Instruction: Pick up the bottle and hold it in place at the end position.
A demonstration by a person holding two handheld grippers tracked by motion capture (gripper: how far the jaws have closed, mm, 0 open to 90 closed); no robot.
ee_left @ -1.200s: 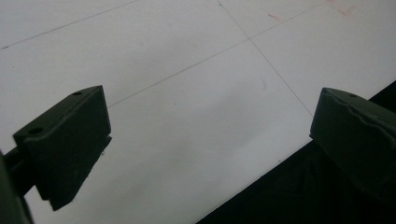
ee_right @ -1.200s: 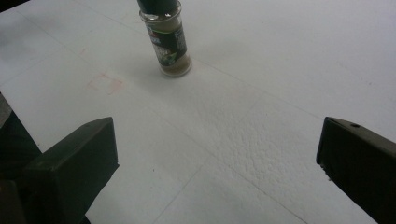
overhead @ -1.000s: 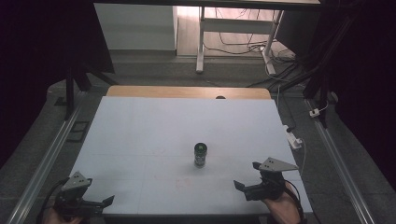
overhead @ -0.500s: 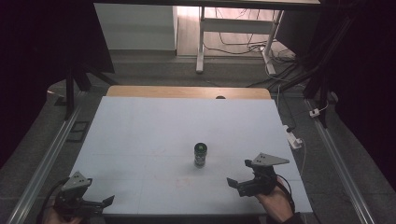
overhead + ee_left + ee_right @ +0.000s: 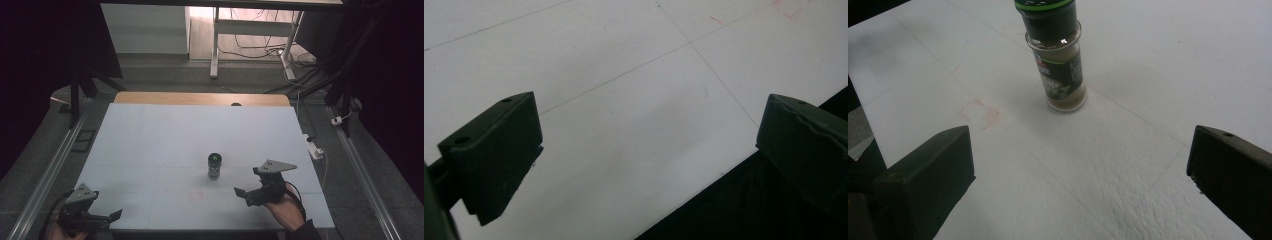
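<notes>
The jar point(image 5: 215, 165) stands upright near the middle of the table point(image 5: 150, 145). The right gripper point(image 5: 246, 191) sits near it on the jar's right, jaws spread wide and empty, the jar point(image 5: 1055, 55) ahead between them. The left gripper point(image 5: 107, 217) rests at the table's near left corner, wide open, holding nothing.

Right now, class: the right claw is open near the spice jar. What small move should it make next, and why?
Probably ease the right claw forward so its jaws pass either side of the spice jar. The jaws stand wide apart, and the jar stands upright on the white table, ahead of them and untouched. The left claw sits open at the table's near left corner, far from the jar.
</notes>
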